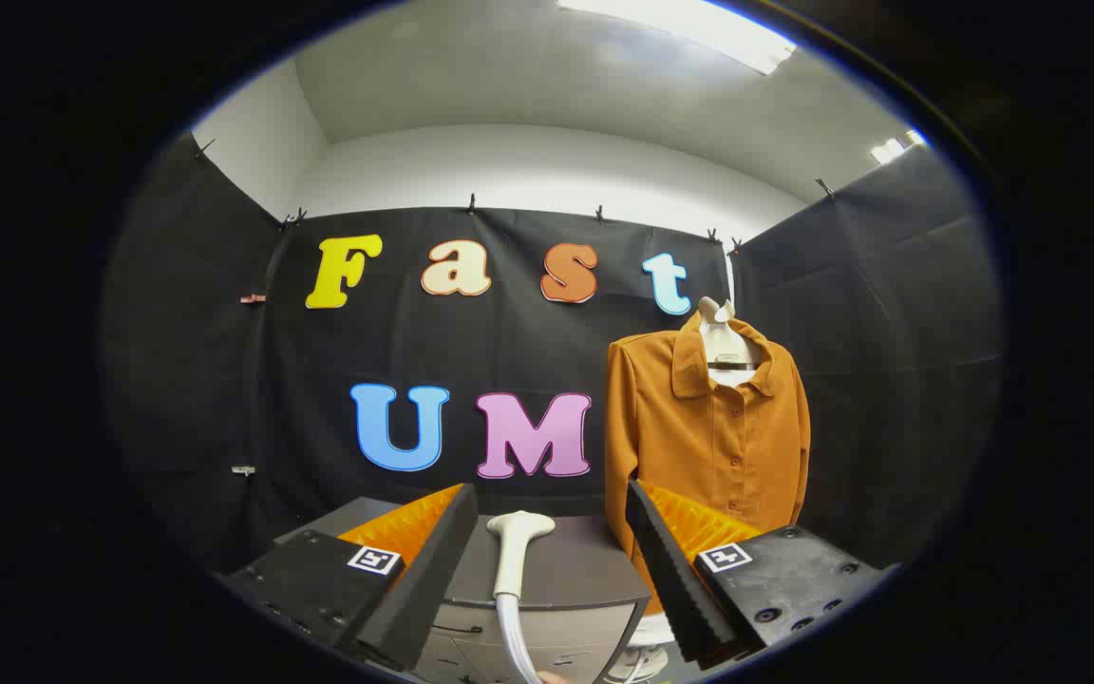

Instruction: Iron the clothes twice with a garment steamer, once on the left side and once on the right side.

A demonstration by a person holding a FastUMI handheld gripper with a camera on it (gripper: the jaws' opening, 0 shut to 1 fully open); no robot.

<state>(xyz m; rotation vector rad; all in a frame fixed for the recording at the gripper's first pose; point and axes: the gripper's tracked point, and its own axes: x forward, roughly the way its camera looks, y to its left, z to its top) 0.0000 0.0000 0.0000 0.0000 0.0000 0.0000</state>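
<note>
- While held level and facing the booth's back wall, gripper (547, 560) spread wide, fingers (433, 560) well apart and gripping nothing.
- Steamer head (518, 551) upright in the gap between the fingers, nearer the left one, touching neither so far as can be told.
- Pale, with a rounded top flaring slightly, narrowing down into a hose (514, 636) running below toward the viewer.
- Standing on or just in front of the grey cabinet (575, 579); exact footing hidden.
- Cabinet low and flat-topped, drawer fronts with dark handles facing forward, sitting just ahead of the fingers.
- Orange shirt (699, 437) hanging beyond the right finger, to the right of the cabinet, front turned toward the gripper.
- Buttoned down the middle, collar open, sleeves hanging straight at both sides.
- Carried on a pale hanger (723, 332) whose neck rises above the collar.
- Lower hem hidden behind the right finger.
- Well apart from the steamer head, with no contact between the two.
- Pale round base (647, 655) glimpsed low beside the right finger, under the shirt; too little visible to say what it belongs to.
- Small bit of a fingertip (556, 678) of a person showing at the very bottom, just beside the hose.
</note>
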